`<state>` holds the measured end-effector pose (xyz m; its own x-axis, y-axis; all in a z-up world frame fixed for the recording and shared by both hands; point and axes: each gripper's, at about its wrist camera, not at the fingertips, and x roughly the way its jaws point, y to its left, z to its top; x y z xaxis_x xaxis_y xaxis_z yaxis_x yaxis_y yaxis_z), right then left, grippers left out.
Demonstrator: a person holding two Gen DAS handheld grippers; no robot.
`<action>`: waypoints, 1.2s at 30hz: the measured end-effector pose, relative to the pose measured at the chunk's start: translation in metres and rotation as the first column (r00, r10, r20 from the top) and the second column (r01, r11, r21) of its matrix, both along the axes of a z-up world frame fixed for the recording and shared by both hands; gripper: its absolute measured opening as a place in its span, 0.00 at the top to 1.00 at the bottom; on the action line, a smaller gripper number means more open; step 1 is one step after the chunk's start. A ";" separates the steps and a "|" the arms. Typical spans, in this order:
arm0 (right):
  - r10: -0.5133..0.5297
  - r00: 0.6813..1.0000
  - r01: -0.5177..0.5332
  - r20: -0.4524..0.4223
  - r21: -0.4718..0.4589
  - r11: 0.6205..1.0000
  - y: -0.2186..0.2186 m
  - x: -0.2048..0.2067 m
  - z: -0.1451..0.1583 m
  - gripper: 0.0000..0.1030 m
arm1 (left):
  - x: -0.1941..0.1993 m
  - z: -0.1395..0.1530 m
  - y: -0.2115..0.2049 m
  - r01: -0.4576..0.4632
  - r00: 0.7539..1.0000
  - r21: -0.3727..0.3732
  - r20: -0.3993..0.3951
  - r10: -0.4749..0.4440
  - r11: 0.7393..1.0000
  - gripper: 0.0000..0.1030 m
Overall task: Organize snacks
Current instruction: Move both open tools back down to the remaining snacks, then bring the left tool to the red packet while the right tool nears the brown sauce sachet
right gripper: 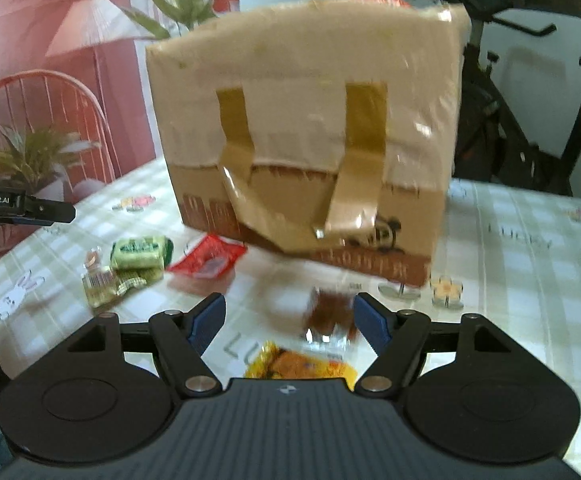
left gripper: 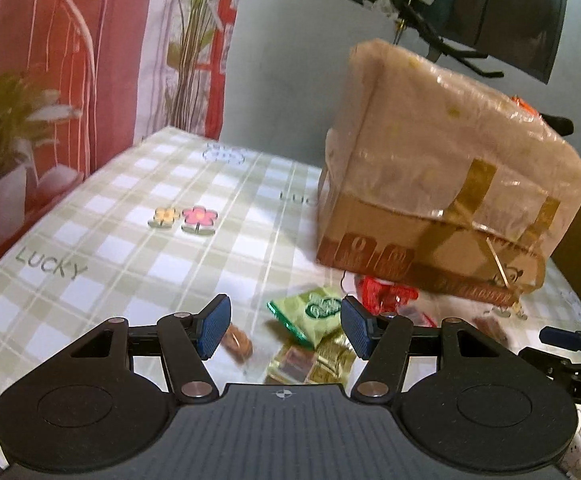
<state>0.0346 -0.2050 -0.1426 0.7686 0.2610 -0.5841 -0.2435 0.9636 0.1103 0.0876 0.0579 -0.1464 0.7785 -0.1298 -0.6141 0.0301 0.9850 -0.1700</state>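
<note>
**Both grippers poised over loose snacks in front of the bag**

The snacks lie scattered on the checked tablecloth before the tan tote bag, which stands upright at the back — probably where they are meant to end up.

The left gripper hangs above a green packet and a gold-wrapped one, jaws about half open and holding nothing; a red packet lies just beyond, against the bag's base.

The right gripper is likewise part open and empty, with a blurred brown snack and a yellow packet below it — the gap looks suited to straddling one.
</note>
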 end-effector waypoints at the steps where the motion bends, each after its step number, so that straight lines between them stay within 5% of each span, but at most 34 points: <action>1: -0.003 1.000 0.003 -0.007 -0.003 1.000 -0.001 0.000 -0.002 0.28 | 0.000 -0.002 -0.001 0.003 1.000 0.001 -0.005 -0.003 1.000 0.39; 17: -0.111 0.983 0.108 -0.146 -0.026 0.994 -0.001 0.055 -0.036 0.27 | -0.002 -0.018 -0.008 0.040 0.998 0.006 -0.054 -0.040 0.999 0.39; 25: -0.074 0.994 0.065 -0.079 -0.108 0.992 0.010 0.051 -0.042 0.27 | 0.002 -0.027 -0.015 0.062 0.995 0.023 -0.080 -0.060 0.998 0.39; 36: -0.038 0.998 0.031 -0.051 -0.132 0.991 0.016 0.047 -0.039 0.45 | 0.002 -0.032 -0.036 0.137 0.986 0.075 -0.108 -0.129 0.988 0.39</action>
<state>0.0814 -0.1892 -0.1817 0.7425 0.1534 -0.6521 -0.2071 0.9783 -0.0058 0.0899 0.0220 -0.1784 0.6903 -0.1736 -0.7024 0.1482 0.9841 -0.0976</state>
